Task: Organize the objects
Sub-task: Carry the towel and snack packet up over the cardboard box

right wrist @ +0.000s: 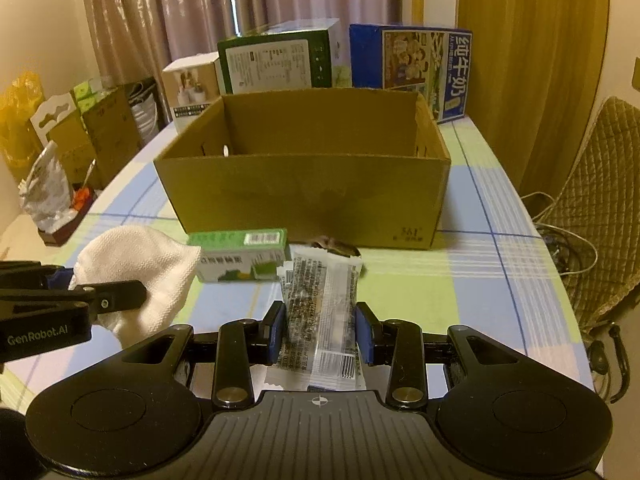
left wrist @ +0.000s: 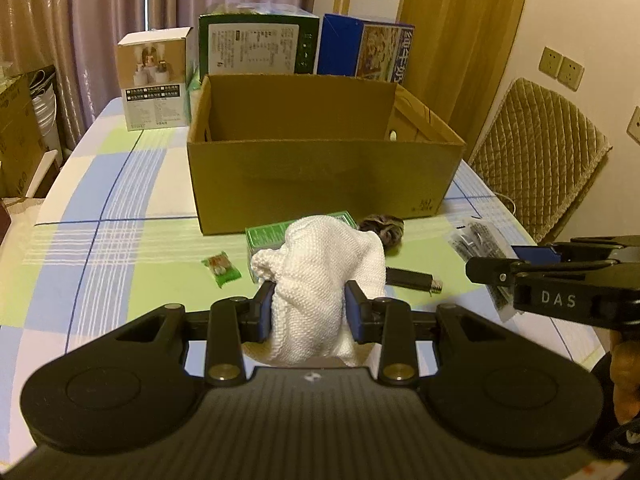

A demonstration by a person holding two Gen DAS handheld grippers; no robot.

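Observation:
My left gripper (left wrist: 311, 312) is shut on a white knitted cloth (left wrist: 320, 276), which bulges up between the blue pads; the same cloth (right wrist: 136, 264) shows at the left of the right wrist view. My right gripper (right wrist: 321, 334) is shut on a clear plastic packet (right wrist: 324, 312) with dark contents and a barcode. The open cardboard box (left wrist: 320, 168) (right wrist: 304, 196) stands just beyond both grippers. A green carton (right wrist: 240, 254) (left wrist: 264, 236), a small green snack packet (left wrist: 221, 267), a black stick-shaped item (left wrist: 412, 279) and a brown furry thing (left wrist: 382, 230) lie on the checked tablecloth before the box.
Behind the cardboard box stand a white box (left wrist: 156, 80), a green box (left wrist: 256, 44) and a blue milk carton box (right wrist: 424, 68). A quilted chair (left wrist: 540, 156) is at the table's right edge. Boxes and bags fill the floor at the left (right wrist: 80, 132).

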